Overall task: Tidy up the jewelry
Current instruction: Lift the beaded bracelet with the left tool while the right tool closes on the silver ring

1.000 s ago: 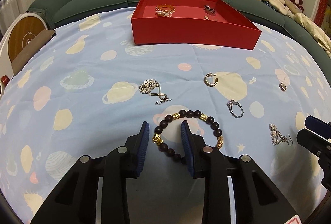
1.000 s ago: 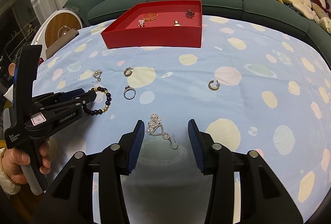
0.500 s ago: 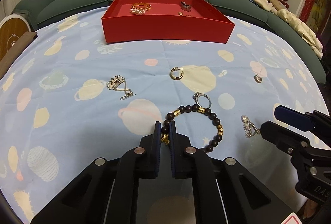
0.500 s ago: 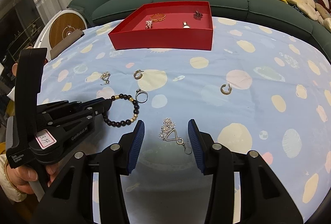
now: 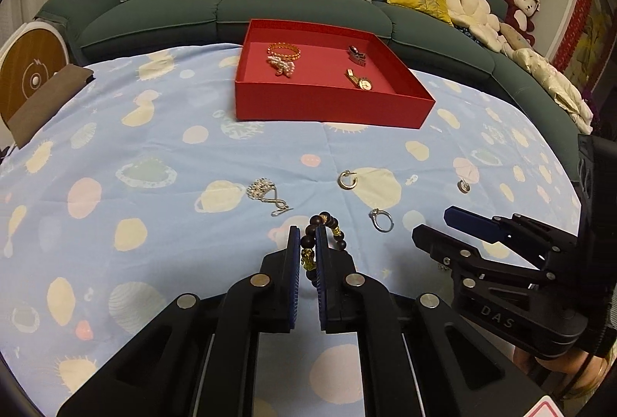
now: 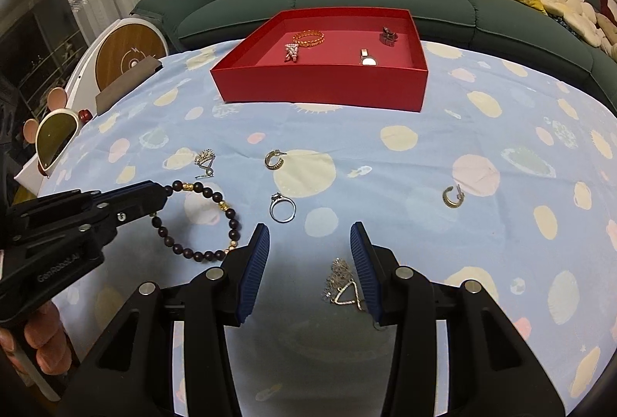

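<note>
A table (image 5: 115, 131) draped in planet-print cloth is being shown before a green sofa (image 5: 300, 8). Near its front edge, the bead bracelet (image 6: 200, 220) is being pinched by the nearly closed left gripper (image 5: 307, 243). The right gripper (image 6: 308, 255) is being held wide apart over a silver earring (image 6: 341, 282), gripping nothing.

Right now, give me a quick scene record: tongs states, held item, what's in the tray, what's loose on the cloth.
left tongs: shut on beaded bracelet
right tongs: open, holding nothing, silver pendant earring between the fingers
red tray: gold bangle, pearl piece, dark brooch, small watch
loose on cloth: silver ring, two gold hoop earrings, second silver pendant earring
</note>
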### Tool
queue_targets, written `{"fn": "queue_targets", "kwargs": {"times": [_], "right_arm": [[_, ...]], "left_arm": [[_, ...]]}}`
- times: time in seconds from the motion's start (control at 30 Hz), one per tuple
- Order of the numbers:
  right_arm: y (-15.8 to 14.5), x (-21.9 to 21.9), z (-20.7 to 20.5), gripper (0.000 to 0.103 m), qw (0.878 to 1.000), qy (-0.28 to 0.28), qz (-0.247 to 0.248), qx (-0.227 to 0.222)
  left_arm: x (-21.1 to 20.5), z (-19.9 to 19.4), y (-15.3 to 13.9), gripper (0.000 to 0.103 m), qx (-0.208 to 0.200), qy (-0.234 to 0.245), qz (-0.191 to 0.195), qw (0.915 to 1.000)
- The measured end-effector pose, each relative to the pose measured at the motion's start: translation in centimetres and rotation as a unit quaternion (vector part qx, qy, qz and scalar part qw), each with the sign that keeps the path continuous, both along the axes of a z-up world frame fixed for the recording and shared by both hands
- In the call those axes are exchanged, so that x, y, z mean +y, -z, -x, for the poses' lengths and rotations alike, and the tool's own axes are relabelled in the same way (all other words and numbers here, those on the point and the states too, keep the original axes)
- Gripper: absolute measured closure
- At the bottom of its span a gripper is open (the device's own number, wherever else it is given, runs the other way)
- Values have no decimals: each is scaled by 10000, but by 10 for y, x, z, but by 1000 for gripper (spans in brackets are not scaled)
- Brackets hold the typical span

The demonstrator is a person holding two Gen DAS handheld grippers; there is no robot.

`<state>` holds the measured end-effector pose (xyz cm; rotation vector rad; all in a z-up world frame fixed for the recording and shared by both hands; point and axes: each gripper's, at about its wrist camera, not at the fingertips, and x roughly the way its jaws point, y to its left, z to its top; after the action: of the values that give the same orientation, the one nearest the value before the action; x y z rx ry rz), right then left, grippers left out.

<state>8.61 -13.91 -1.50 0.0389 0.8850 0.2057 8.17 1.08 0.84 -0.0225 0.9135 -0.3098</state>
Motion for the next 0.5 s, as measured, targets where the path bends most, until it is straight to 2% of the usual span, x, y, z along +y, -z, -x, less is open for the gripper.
{"fn": "queue_targets", "kwargs": {"times": [0.4,0.5], "right_arm": [[22,31,-28,61,9992,-323,223,82],[27,33,-30,65,9990,-332,294,97]], "left_arm": [[26,1,1,98,32,-229,-27,9997],[32,2,3,98,57,-256,-38,9996]]}}
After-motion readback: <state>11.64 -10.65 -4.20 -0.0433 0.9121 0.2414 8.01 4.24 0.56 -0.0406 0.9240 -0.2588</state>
